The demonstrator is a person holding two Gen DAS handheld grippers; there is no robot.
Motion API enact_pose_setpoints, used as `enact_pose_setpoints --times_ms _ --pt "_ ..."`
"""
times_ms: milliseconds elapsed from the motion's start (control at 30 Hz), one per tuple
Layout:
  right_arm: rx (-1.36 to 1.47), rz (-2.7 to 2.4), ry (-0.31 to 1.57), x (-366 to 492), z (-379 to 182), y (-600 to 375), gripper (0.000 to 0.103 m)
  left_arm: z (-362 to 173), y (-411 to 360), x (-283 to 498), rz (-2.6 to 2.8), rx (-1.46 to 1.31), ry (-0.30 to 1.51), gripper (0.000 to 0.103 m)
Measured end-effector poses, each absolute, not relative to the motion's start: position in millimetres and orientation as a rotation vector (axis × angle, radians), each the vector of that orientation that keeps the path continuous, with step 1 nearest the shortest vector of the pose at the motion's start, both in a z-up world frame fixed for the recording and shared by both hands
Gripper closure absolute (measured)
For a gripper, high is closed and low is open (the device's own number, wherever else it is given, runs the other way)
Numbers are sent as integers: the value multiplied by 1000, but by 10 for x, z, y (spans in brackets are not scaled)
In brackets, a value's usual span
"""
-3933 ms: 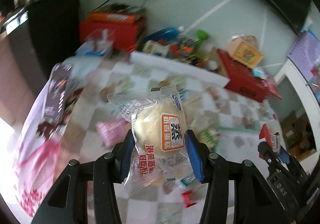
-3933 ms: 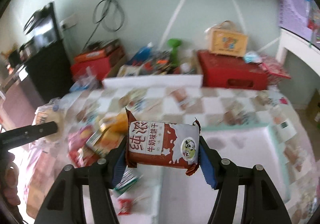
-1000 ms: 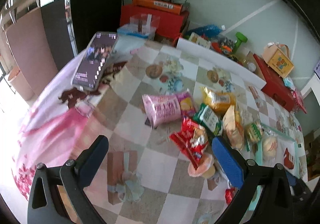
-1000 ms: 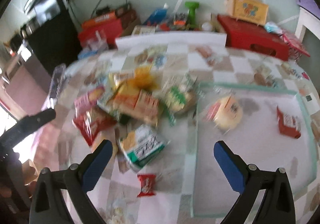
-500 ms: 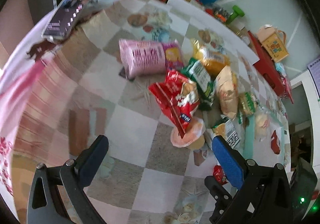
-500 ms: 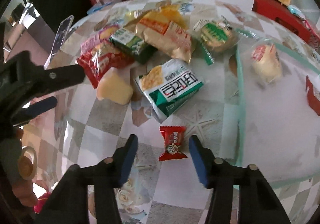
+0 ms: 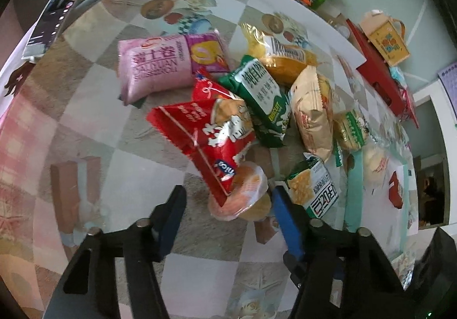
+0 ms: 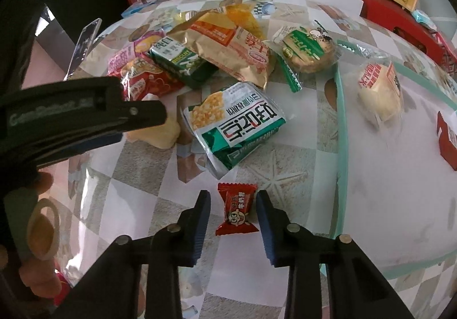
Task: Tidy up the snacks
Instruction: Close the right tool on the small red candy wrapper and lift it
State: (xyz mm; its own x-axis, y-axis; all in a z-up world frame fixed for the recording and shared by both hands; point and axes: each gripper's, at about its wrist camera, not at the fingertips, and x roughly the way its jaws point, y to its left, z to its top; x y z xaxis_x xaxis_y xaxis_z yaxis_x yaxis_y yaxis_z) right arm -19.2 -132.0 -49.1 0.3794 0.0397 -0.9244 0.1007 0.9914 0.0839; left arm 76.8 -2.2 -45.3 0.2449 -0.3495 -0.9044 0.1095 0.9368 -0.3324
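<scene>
Checkered tablecloth (image 8: 137, 185) fills both views: the closing right gripper (image 8: 232, 214) straddles a red candy (image 8: 235, 209) at lower centre without pinching it, while the closing left gripper (image 7: 228, 199) brackets a wrapped bun (image 7: 242, 193), ungripped.

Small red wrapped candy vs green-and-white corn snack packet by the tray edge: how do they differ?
The small red wrapped candy is far smaller than the green-and-white corn snack packet. The candy has twisted ends; the packet is a flat pillow bag with a corn picture. The candy lies between the right gripper fingers, untouched; the packet lies clear beyond them. Both rest on the checked tablecloth, outside the tray.
</scene>
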Motion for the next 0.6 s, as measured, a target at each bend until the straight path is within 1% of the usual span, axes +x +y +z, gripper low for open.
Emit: enact_pose_setpoints --times_ms 33,100,167,233,300,600 --pt "133 -39 1182 -197 -489 -1311 69 -466 -49 775 -329 -220 1292 50" --pt "131 -41 1180 -174 -507 -1291 70 -479 -78 781 -346 -233 1295 55" --pt "136 -39 1178 -164 -514 -1293 73 -471 -89 777 -343 -222 1292 55" --pt "147 -35 1178 -166 -511 -1297 79 -472 -78 773 -340 -224 1291 55" --pt "157 -27 1176 -182 -494 -1319 82 -469 -49 768 -336 -235 1293 55" --pt "196 -6 1119 -247 -261 -1417 84 -409 182 684 -337 -292 1290 58"
